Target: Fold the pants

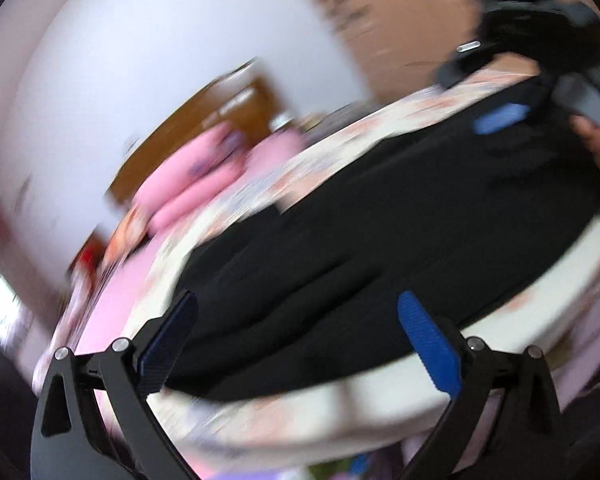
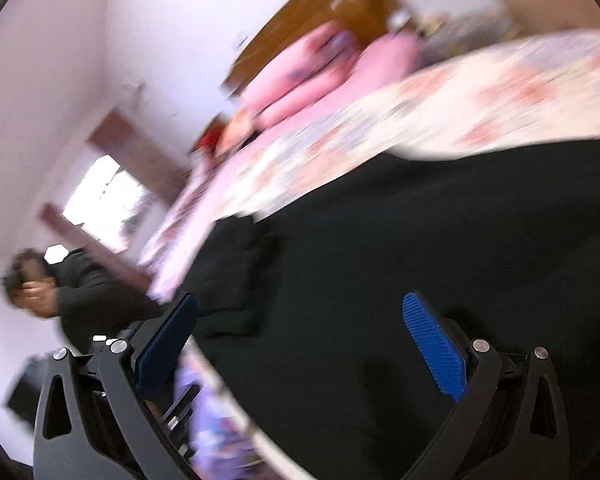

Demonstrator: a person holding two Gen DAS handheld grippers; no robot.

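pink pillows [image 1: 188,184] on floral bedspread [image 2: 480,92], wooden headboard [image 2: 340,12].

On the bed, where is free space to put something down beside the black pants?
Free: the floral bedsheet between the black pants and the pink pillows, and a pale strip along the bed's near edge. Crowded: the headboard end, with pillows.

Both fisheye views are heavily motion-blurred and tilted, with dark curved corners. Daylight glares from a blown-out window [image 2: 104,196] at the far left. The black pants [image 2: 380,280] show almost no detail.
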